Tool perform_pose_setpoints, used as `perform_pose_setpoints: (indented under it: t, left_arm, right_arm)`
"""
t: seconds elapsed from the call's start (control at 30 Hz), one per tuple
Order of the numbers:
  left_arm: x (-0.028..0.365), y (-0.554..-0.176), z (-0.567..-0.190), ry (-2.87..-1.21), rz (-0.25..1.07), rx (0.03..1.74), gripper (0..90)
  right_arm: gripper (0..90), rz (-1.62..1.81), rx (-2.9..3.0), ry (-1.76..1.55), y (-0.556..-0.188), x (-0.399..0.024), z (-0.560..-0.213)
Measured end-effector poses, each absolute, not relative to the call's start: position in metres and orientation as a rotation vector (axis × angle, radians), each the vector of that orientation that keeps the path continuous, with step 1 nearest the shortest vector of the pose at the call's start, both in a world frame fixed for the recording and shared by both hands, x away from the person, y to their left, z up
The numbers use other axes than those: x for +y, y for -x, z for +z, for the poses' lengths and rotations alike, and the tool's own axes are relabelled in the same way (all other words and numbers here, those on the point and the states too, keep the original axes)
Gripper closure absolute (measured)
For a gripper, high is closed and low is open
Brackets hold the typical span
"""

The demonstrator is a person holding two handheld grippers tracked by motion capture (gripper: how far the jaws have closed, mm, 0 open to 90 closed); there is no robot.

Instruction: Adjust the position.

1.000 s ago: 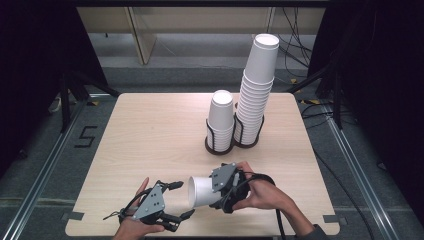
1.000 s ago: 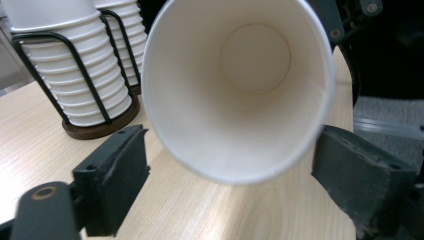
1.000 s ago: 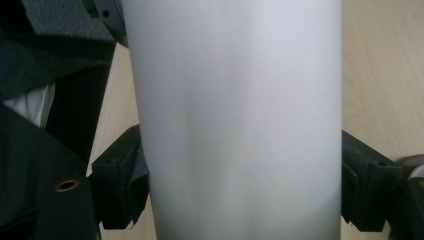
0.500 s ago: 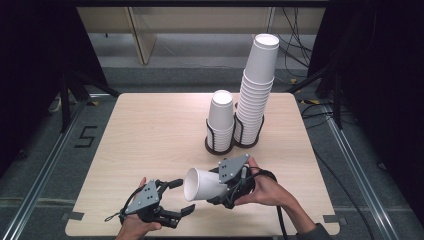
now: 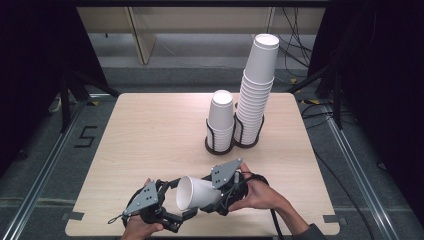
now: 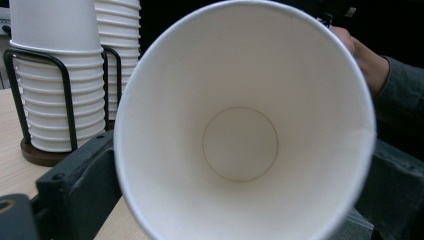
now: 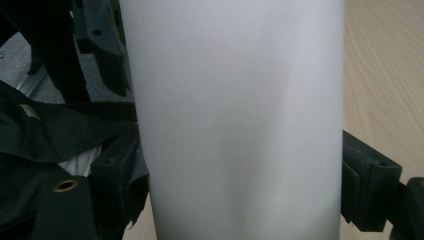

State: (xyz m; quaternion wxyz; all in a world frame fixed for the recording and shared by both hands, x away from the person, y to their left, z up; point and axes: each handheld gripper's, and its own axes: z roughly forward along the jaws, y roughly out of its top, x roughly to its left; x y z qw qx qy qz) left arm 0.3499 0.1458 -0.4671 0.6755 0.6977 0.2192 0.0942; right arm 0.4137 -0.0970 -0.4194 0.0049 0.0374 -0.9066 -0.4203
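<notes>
At the bench's [image 5: 150, 130] 6 o'clock edge, the right hand-held gripper [image 5: 220, 196] clamps a white paper cup [image 5: 196, 193] lying sideways — mouth toward 9 o'clock, where the left hand-held gripper's [image 5: 176, 204] jaws, just opened, flank its rim unpressed.

Two stacks of paper cups stand in wire holders toward the back of the worktop [image 5: 150, 130]: the short stack [image 5: 221, 120] left, touching the tall stack [image 5: 256, 90] right. Near the front edge, a single cup [image 5: 196, 192] lies sideways between the left gripper [image 5: 172, 200] and the right gripper [image 5: 220, 192].
</notes>
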Motion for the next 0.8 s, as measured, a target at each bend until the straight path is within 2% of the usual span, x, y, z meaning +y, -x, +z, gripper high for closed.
perform_pose_setpoints:
  t: [0.33,0.5,0.73,0.8]
  left_arm:
    - [0.146,-0.35,-0.465,-1.588,0.227,0.479,13.5]
    - [0.145,-0.348,-0.462,-1.623,0.258,0.469,15.1]
    - [0.145,-0.347,-0.461,-1.632,0.259,0.467,15.2]
    - [0.146,-0.347,-0.459,-1.636,0.254,0.474,15.1]
  right_arm:
    - [20.9,-1.311,-2.799,-0.078,-0.415,-0.093,-0.427]
    - [15.4,-1.254,-2.861,-0.025,-0.413,-0.093,-0.429]
    - [16.2,-1.111,-3.04,-0.028,-0.401,-0.089,-0.421]
    - [19.8,-1.083,-3.043,-0.025,-0.399,-0.087,-0.423]
